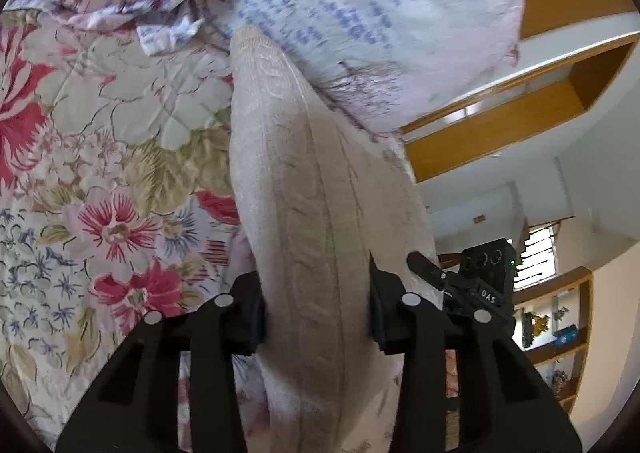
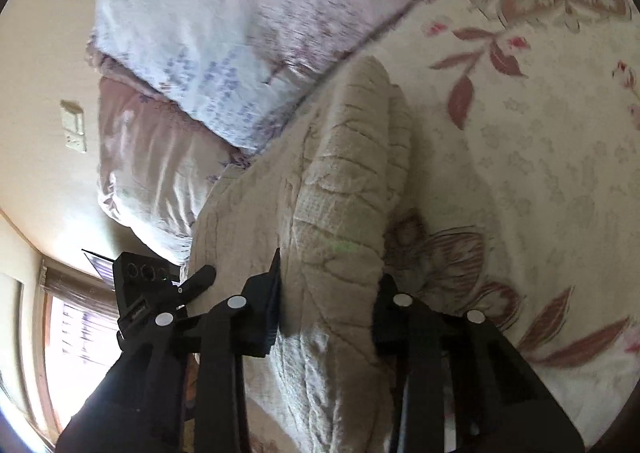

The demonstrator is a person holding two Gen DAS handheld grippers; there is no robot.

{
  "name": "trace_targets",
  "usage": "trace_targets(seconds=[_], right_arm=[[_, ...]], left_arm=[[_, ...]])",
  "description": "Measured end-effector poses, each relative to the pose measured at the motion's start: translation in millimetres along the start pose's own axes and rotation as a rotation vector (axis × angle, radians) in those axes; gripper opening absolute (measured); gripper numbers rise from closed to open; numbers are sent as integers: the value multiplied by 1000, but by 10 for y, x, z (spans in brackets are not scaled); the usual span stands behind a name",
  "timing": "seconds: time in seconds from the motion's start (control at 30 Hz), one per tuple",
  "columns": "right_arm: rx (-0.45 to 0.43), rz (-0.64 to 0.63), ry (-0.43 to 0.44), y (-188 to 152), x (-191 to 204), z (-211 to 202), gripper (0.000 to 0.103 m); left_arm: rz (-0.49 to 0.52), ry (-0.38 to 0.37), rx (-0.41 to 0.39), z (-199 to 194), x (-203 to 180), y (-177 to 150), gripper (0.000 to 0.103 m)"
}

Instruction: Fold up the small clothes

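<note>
- Underneath, one floral bedspread [image 1: 100, 157], spread across the bed.
- Two pillows [image 1: 360, 13] piled at its head edge.
- One cream knit garment [image 1: 312, 213], lifted off the bedspread, pinched by both grippers.
- Left gripper [image 1: 316, 313] clamped on garment.
- Right gripper [image 2: 328, 313] clamped likewise.

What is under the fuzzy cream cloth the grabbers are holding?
Under the cream knitted cloth lies the flowery bedsheet, with a pillow behind it. The sheet directly beneath is hidden.

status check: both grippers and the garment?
Left gripper, right gripper: jaws clamped on cream cable-knit garment. Lifted over floral bedsheet. Pillow close ahead.
</note>
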State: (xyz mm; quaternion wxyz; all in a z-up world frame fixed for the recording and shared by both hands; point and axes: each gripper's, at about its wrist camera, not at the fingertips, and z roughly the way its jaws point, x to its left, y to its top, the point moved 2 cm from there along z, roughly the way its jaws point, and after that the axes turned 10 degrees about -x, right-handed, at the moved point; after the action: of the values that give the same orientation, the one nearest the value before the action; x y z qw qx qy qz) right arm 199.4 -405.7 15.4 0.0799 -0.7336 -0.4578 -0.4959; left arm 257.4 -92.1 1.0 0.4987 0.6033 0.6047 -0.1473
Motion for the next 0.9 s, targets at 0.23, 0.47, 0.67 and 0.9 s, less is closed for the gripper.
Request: trace_targets(seconds=[0.23,0.47,0.67,0.9], right_arm=[[3,-118,50,-208,685,144,32],[23,-320,68,-597,1363,795,32],[159,-345,-82,-819,1235,1463,52],[58,-320,-76,-628,1222,1083,52]], left_arm=[[23,-24,-45,-617,9,72,38],[1,60,-178,-1534,437,203,40],[-212,176,-201,-1634,1300,114,51],[-28,272,-290,-1923,1022,40,58]])
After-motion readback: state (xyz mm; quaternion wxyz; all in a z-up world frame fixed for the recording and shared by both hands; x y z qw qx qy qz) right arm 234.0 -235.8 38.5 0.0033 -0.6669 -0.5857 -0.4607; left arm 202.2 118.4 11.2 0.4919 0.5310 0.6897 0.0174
